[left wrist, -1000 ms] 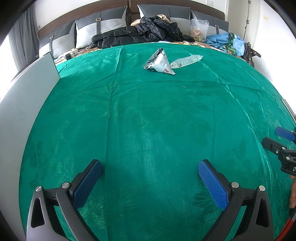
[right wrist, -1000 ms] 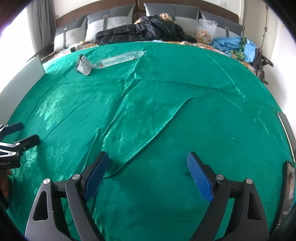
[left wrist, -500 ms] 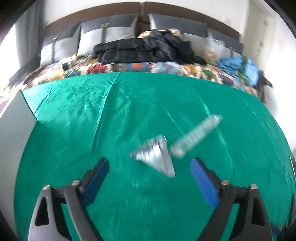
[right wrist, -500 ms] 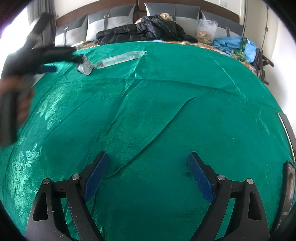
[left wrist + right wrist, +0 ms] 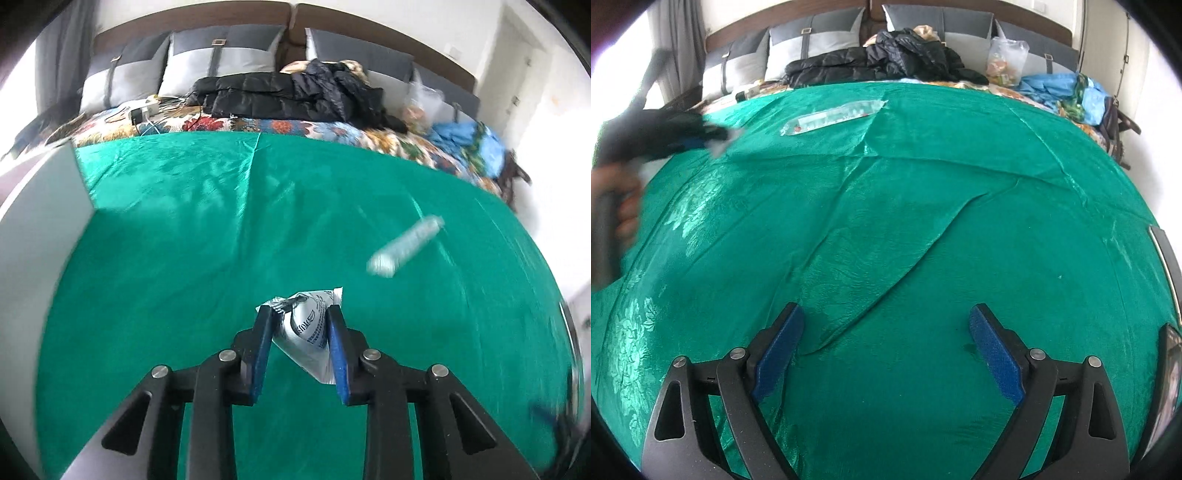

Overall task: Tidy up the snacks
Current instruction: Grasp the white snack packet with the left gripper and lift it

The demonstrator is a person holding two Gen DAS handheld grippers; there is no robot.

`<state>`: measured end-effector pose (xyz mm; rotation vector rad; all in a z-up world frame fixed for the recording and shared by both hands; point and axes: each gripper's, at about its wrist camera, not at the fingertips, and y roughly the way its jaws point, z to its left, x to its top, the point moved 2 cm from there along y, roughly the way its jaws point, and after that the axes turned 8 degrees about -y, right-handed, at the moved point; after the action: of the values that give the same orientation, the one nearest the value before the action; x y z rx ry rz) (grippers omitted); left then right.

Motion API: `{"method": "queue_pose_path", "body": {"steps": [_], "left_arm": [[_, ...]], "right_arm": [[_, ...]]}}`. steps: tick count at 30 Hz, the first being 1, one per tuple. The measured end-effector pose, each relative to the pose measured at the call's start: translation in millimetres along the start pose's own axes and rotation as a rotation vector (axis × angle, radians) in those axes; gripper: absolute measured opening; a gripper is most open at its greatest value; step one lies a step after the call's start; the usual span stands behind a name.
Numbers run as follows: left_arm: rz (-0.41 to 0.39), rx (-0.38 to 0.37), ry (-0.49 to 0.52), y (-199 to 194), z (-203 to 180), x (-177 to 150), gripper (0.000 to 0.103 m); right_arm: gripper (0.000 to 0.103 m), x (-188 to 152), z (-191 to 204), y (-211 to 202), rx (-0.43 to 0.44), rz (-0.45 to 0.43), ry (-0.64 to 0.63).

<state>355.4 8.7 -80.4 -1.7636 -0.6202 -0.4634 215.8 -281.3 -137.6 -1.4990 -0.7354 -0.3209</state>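
Silver snack pouch: dark print, blurred, unreadable. No other txt legible.

a home bedroom — padded headboard, pillows, patterned bedspread

A green patterned cloth covers the bed, creased in long diagonal folds. Along its far edge lies a black puffer jacket before grey and white pillows. A floral quilt shows beyond the cloth. Blue fabric sits at the far right corner, a clear plastic bag beside it.
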Motion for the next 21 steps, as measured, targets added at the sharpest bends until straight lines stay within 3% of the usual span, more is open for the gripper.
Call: {"method": "queue_pose_path", "body": {"steps": [4,8,11,12,13,15,18,21], "left_arm": [[0.043,-0.019,0.061,-40,22,-35,0.029],[0.093,0.024,0.117,-42,35,-69,0.031],[0.07,0.071,0.114,-36,37,-83,0.056],[0.065,0.089,0.114,-33,37,-85,0.073],[0.042,0.116,0.124,-31,36,-87,0.084],[0.017,0.139,0.135,-27,34,-89,0.088],[0.038,0.153,0.098,-20,41,-85,0.103],[0.038,0.16,0.081,-18,45,-82,0.103]], "right_arm": [[0.093,0,0,0,0.0,0.0,0.0],[0.093,0,0,0,0.0,0.0,0.0],[0.093,0,0,0,0.0,0.001,-0.001],[0.093,0,0,0,0.0,0.001,-0.001],[0.093,0,0,0,0.0,0.001,-0.001],[0.093,0,0,0,0.0,0.001,-0.001],[0.093,0,0,0,0.0,0.001,-0.001],[0.093,0,0,0,0.0,0.002,-0.002]]}}
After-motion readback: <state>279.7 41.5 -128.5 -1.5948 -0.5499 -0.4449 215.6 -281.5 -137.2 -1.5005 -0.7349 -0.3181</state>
